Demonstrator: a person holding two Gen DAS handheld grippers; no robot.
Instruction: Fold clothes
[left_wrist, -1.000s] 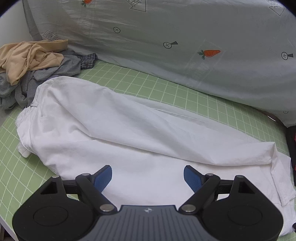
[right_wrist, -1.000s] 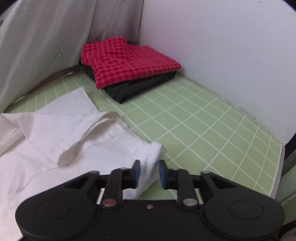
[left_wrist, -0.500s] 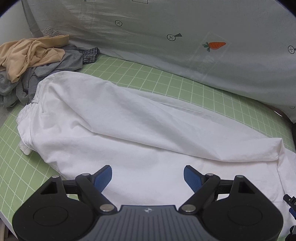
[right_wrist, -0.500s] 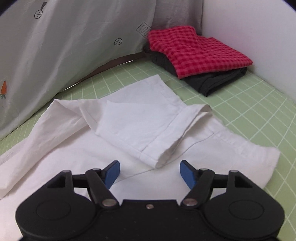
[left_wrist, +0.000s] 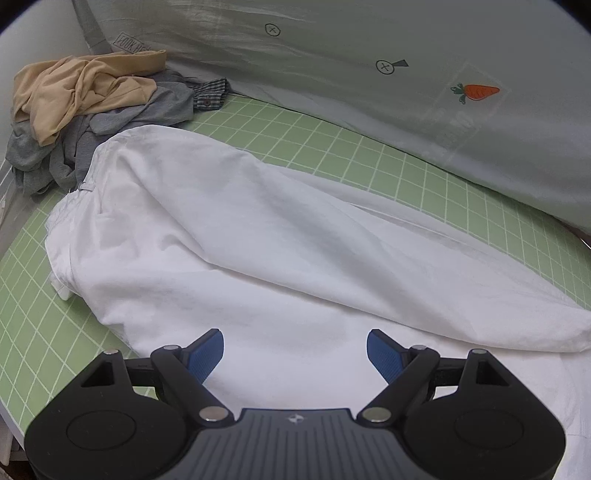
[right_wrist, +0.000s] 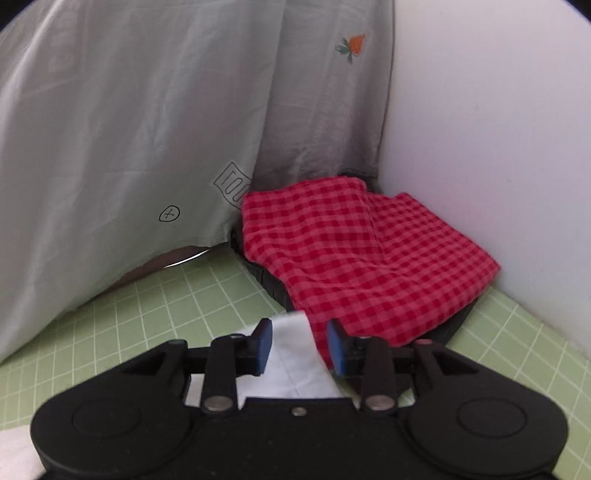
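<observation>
White trousers (left_wrist: 258, 251) lie lengthwise across the green grid mat (left_wrist: 332, 147), waistband at the left, one leg folded over the other. My left gripper (left_wrist: 295, 352) is open and empty, hovering above the trousers' near edge. In the right wrist view, my right gripper (right_wrist: 300, 345) is partly closed, and a white leg end (right_wrist: 291, 354) lies between and below its blue pads (right_wrist: 264, 343). Whether it is pinched is unclear. The gripper faces a folded red checked cloth (right_wrist: 354, 258).
A crumpled pile of tan and grey clothes (left_wrist: 85, 107) sits at the mat's far left. A grey printed sheet (left_wrist: 406, 74) hangs along the back. The red checked cloth lies on a folded black garment (right_wrist: 454, 321) in the corner by a white wall (right_wrist: 498, 129).
My right gripper let go of the trouser leg end, opened wide, then swung right toward the red cloth and narrowed its jaws. My left gripper stayed open and drifted a little over the trousers.
</observation>
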